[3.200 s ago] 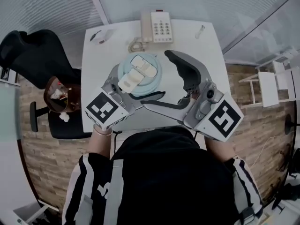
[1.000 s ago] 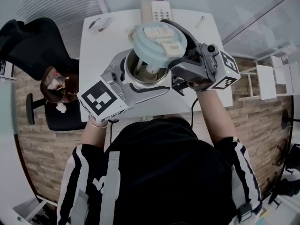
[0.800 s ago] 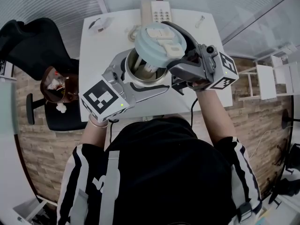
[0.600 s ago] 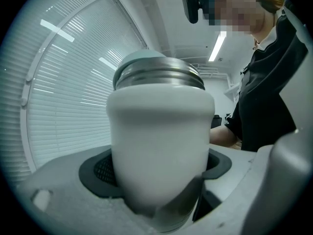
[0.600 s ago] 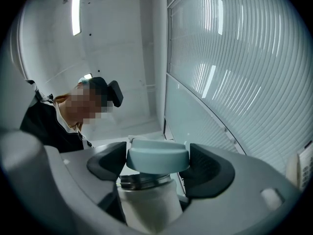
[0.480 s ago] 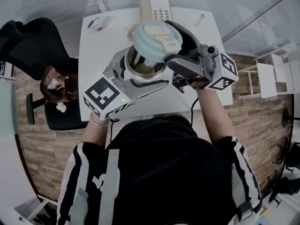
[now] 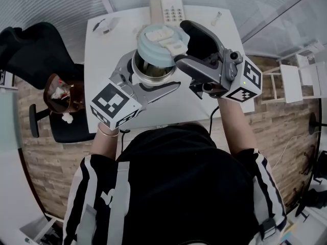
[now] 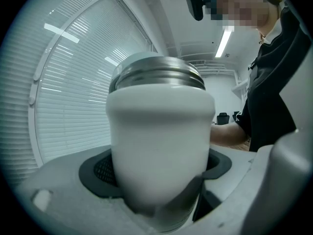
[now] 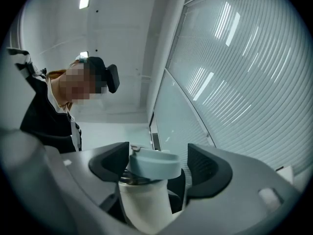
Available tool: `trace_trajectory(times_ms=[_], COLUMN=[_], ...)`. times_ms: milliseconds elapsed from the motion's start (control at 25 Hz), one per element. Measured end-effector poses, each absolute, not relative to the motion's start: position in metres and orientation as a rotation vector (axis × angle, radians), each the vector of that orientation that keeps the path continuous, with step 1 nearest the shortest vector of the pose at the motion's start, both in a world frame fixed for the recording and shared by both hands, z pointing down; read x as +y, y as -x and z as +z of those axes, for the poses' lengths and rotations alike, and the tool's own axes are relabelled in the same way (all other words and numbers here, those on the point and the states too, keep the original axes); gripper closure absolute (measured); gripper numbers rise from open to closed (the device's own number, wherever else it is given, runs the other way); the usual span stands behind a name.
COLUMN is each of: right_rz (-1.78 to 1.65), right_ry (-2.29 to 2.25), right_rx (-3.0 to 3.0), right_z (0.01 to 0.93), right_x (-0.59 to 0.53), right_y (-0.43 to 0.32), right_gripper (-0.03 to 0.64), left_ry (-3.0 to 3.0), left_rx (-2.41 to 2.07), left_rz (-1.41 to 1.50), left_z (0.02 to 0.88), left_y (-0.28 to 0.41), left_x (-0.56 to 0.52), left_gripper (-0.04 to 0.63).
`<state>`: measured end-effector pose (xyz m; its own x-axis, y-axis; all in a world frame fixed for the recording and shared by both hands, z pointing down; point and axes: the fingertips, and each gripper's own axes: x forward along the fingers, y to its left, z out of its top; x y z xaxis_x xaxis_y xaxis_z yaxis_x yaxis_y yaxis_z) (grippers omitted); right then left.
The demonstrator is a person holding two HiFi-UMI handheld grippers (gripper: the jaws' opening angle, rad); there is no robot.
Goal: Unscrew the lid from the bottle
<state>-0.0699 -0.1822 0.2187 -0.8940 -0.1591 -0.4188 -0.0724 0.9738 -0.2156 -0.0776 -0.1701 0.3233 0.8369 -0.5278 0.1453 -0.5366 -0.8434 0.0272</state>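
The lid looks free of the threads and seems to lie askew over the mouth of the bottle. The left gripper clenches the bottle round its white body, up in the air above the table. The right gripper has the lid between its jaws and is closing, but its own view shows one pad just beside the lid and a gap at the other, so nothing grips it yet. The risk, as I judge it, is an off-centre pinch that tips the lid off the steel rim, so it drops to the table or the wood floor. A shove could also twist the smooth bottle in the left jaws. The table is white, with a phone at its far edge and a black chair beside it. Slatted blinds line the room.
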Motion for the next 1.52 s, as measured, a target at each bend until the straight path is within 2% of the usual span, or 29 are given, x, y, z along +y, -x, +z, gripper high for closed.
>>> trace_trajectory(times_ms=[600, 840, 1160, 1320, 1520], right_rz=[0.009, 0.049, 0.005, 0.008, 0.002], right_ry=[0.484, 0.556, 0.738, 0.827, 0.874], right_rx=[2.881, 2.932, 2.922, 2.891, 2.866], right_z=[0.222, 0.237, 0.263, 0.264, 0.266], right_x=[-0.165, -0.158, -0.167, -0.170, -0.173], right_y=[0.033, 0.024, 0.007, 0.006, 0.008], right_gripper=[0.262, 0.323, 0.365, 0.459, 0.518], left_ry=[-2.927, -2.923, -2.898, -2.898, -2.898], left_rx=[-0.983, -1.016, -1.074, -1.081, -1.085], left_rz=[0.160, 0.147, 0.163, 0.162, 0.155], left_z=[0.315, 0.314, 0.316, 0.317, 0.321], left_y=[0.081, 0.081, 0.083, 0.083, 0.083], left_x=[-0.172, -0.173, -0.176, -0.176, -0.177], left_gripper=[0.149, 0.149, 0.149, 0.149, 0.149])
